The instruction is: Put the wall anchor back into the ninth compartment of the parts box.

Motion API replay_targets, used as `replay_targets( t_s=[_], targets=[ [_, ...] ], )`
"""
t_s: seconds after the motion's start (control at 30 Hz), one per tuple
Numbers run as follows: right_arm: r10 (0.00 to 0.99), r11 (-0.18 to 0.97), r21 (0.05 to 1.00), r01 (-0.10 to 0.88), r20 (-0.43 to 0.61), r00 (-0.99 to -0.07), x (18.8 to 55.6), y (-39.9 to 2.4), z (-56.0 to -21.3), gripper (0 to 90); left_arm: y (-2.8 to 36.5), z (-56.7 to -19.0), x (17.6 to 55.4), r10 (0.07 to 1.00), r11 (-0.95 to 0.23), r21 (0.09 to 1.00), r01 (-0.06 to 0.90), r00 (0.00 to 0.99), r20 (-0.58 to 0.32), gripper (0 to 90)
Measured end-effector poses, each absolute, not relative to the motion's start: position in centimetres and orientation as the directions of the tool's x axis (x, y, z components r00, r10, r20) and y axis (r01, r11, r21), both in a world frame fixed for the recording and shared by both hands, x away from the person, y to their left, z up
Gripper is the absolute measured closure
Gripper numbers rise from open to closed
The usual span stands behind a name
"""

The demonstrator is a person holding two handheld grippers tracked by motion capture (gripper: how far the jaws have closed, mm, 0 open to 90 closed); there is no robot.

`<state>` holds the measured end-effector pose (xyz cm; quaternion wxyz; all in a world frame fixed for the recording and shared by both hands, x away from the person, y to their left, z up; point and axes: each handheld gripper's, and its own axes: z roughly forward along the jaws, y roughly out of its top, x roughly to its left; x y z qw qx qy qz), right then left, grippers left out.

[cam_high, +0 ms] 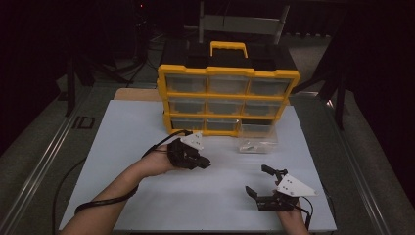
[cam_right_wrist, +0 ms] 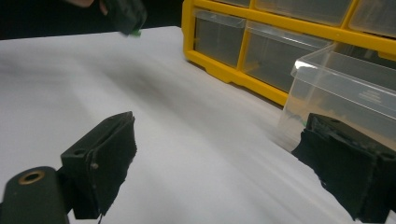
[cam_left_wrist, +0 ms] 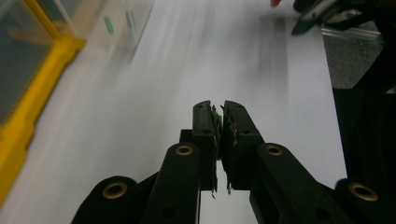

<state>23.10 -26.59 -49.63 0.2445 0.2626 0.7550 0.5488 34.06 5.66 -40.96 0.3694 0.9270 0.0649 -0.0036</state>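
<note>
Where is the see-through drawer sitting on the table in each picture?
High view: clear drawer right of centre, before the yellow cabinet's bottom row.
Left gripper view: drawer blurred, top left.
Right gripper view: drawer at right edge.
Shared landmark: the yellow cabinet behind it.

Dim room, white table (cam_high: 122, 147), grey floor (cam_high: 34, 142), dark metal stands (cam_high: 73, 83) behind

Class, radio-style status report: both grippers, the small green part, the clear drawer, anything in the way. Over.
Left gripper shut on small green part, above the white board. Right gripper open, empty. Clear drawer pulled out in front of the yellow organizer. Nothing between left gripper and drawer.
</note>
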Motion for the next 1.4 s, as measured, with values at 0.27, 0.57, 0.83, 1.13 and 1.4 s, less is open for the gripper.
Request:
replay_targets(
  t_s=[0.27, 0.57, 0.83, 1.13, 1.4],
  targets=[
    [0.666, 0.257, 0.958, 0.126, -0.081, -0.742, 23.1, -26.7, -49.6, 10.2, 4.3, -38.1, 35.8, 0.105, -0.691, 0.716, 0.1, 0.994, -0.038, 84.7],
    [0.666, 0.255, 0.958, 0.129, -0.077, -0.742, 23.1, -26.7, -49.6, 10.2, 1.9, -36.1, 37.3, 0.08, -0.669, 0.74, 0.068, 0.997, -0.019, 84.7],
    [0.668, 0.251, 0.959, 0.129, -0.075, -0.741, 23.1, -26.7, -49.6, 10.2, -0.2, -34.4, 38.4, 0.075, -0.648, 0.76, 0.049, 0.997, 0.0, 84.7],
    [0.666, 0.252, 0.959, 0.132, -0.072, -0.743, 23.1, -26.8, -49.6, 10.2, -2.3, -33.2, 39.7, 0.069, -0.608, 0.793, 0.042, 0.998, 0.001, 84.7],
    [0.663, 0.251, 0.959, 0.131, -0.071, -0.745, 23.1, -26.8, -49.6, 10.3, -4.4, -32.7, 40.7, 0.077, -0.587, 0.809, 0.047, 0.997, -0.002, 84.7]
  ],
)
